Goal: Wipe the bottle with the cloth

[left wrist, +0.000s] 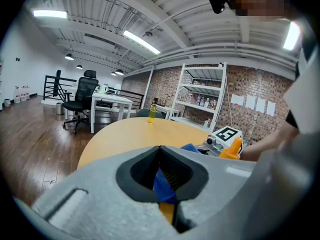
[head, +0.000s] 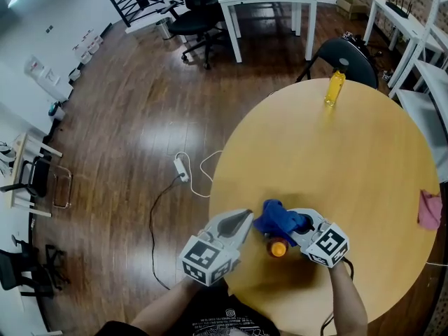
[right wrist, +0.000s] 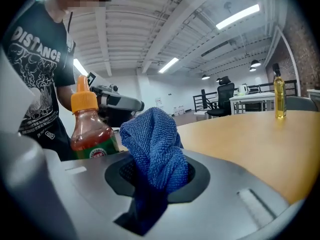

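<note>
Bottle (right wrist: 89,134) stands upright (orange cap (right wrist: 82,100) on top)

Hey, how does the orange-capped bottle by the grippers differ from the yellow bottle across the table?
The orange-capped bottle holds reddish-brown liquid and has a green label; the yellow bottle looks yellow all over and slimmer. The orange-capped bottle stands near the person, beside the blue cloth clamped in the right gripper; the yellow bottle stands alone at the far edge. Both are upright on the round table.
</note>
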Demonstrator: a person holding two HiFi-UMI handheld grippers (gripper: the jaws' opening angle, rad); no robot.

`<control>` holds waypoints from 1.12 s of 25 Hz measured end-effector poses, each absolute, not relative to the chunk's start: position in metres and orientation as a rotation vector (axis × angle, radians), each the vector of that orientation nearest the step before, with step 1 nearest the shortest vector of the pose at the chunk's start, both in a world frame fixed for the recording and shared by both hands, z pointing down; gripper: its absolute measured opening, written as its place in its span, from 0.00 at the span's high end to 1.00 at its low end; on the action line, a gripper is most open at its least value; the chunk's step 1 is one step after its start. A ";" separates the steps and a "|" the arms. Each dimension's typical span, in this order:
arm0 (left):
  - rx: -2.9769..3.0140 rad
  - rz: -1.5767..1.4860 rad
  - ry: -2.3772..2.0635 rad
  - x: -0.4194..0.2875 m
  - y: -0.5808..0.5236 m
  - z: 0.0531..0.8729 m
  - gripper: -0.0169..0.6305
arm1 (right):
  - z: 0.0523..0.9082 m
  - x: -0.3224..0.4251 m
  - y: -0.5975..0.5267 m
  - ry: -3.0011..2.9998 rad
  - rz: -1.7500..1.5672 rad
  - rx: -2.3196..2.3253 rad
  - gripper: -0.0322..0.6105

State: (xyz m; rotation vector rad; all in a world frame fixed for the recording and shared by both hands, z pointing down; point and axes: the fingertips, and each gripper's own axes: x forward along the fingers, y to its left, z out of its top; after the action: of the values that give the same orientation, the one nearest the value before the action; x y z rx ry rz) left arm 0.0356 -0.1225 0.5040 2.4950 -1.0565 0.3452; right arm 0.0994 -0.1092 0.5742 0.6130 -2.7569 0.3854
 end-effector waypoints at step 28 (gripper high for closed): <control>2.443 0.136 -1.270 -0.026 -0.139 0.470 0.97 | 0.419 0.032 -0.114 -2.900 1.078 -0.298 0.80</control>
State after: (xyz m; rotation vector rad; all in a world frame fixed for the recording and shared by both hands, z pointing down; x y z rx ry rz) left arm -0.0258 -0.1388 0.4697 2.4430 -1.2699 0.1362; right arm 0.0323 -0.1143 0.4187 -0.2984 -2.9001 1.0785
